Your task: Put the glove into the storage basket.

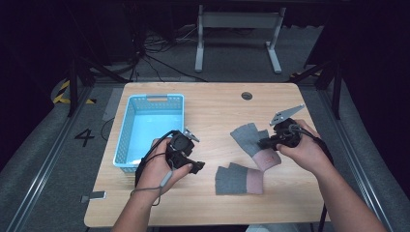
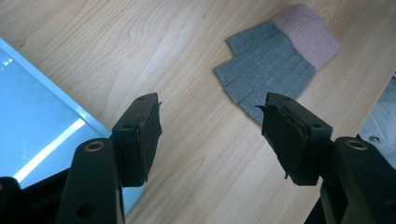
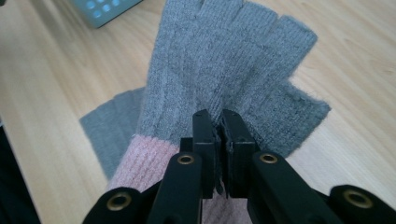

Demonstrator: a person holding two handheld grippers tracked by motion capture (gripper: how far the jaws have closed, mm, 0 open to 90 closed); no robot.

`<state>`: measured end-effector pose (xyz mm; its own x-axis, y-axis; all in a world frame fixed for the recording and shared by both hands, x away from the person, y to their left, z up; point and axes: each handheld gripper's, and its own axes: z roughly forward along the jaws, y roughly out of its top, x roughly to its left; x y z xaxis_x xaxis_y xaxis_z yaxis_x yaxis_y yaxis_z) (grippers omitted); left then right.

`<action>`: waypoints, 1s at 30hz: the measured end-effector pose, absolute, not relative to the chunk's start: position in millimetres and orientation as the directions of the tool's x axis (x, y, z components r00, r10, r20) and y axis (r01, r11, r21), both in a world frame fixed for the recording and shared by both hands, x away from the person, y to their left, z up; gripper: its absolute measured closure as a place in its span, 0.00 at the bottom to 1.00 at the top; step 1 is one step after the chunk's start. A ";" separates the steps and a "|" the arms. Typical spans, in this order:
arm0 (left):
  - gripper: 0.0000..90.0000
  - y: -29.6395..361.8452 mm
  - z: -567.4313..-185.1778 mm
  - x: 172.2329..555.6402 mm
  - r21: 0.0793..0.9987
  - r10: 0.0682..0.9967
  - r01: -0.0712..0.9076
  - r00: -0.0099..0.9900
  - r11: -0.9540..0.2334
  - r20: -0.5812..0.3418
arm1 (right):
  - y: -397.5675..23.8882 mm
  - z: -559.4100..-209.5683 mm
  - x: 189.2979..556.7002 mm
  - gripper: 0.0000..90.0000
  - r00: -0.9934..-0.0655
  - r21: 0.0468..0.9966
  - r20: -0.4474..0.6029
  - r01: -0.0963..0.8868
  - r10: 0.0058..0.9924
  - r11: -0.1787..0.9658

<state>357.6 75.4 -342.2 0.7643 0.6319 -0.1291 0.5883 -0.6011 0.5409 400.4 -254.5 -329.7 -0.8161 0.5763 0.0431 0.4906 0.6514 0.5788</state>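
Right gripper (image 3: pixel 219 116) jaws are pinched on one grey glove (image 3: pixel 224 60) near the table's right edge; left gripper (image 2: pixel 212 135) jaws wide, empty. Next move's probably carrying it to the blue basket (image 1: pixel 126 126) by the left edge.

two gloves (image 1: pixel 251 138) (image 1: pixel 239 180), one blue basket (image 1: pixel 126 129), two grippers (image 1: pixel 196 167) (image 1: pixel 265 143)

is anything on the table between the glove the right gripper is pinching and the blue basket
Nothing visible lies between them: bare table runs from the pinched glove to the blue basket. The left gripper, open, sits nearer the person, beside that line.
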 end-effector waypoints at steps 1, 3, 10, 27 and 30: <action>0.42 75.8 -342.4 357.2 0.541 0.634 0.590 0.763 -0.600 -0.129 | -253.1 -330.6 399.0 0.95 -0.820 0.576 0.043 0.487 0.570 0.657; 0.42 76.7 -342.4 356.8 0.539 0.634 0.590 0.763 -0.601 -0.128 | -250.4 -332.4 396.2 0.95 -0.830 0.571 0.044 0.478 0.556 0.667; 0.42 76.4 -344.8 356.6 0.531 0.636 0.595 0.761 -0.603 -0.131 | -239.5 -339.6 388.6 0.95 -0.864 0.567 0.059 0.442 0.501 0.695; 0.42 69.4 -348.0 359.8 0.524 0.621 0.587 0.772 -0.617 -0.132 | -219.9 -372.9 378.0 0.95 -0.921 0.537 0.097 0.368 0.378 0.759; 0.42 68.1 -348.3 359.8 0.525 0.619 0.585 0.774 -0.618 -0.134 | -218.6 -376.5 377.6 0.95 -0.922 0.525 0.103 0.370 0.374 0.767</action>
